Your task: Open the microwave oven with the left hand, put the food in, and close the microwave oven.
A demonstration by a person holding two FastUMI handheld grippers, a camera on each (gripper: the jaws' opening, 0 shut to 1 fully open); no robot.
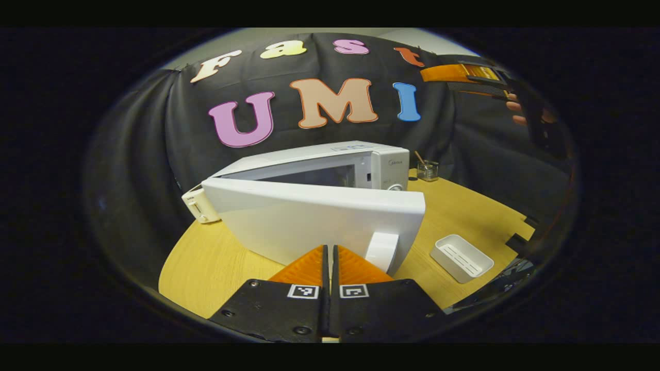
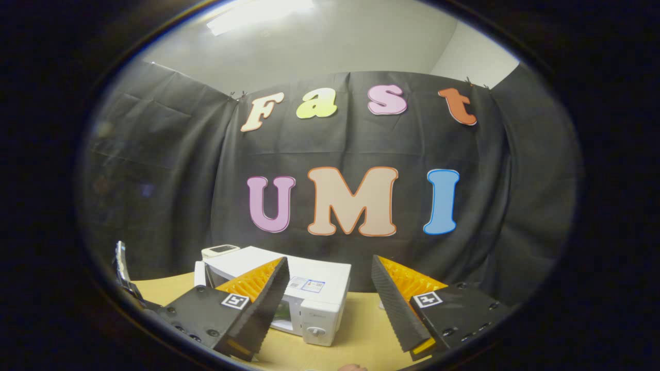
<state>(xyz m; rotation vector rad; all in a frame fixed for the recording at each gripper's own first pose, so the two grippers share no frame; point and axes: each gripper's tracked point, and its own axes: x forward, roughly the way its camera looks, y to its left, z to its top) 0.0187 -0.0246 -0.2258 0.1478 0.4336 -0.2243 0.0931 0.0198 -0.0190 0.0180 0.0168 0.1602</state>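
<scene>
The white microwave (image 1: 361, 167) stands on the round wooden table (image 1: 206, 263) with its door (image 1: 309, 219) swung wide open towards me, the dark cavity showing behind it. My left gripper (image 1: 330, 248) is shut with nothing between its fingers, its tips close to the door's outer face, just left of the white handle (image 1: 382, 251). My right gripper (image 2: 330, 260) is open and empty, held high above the microwave (image 2: 317, 293). In the left gripper view that right gripper (image 1: 464, 74) hangs at the upper right in a hand (image 1: 515, 111).
A shallow white tray (image 1: 461, 257) with a ribbed bottom lies on the table right of the door. A small glass jar (image 1: 427, 170) with a stick stands by the microwave's right side. A white toaster-like box (image 1: 198, 203) sits at its left.
</scene>
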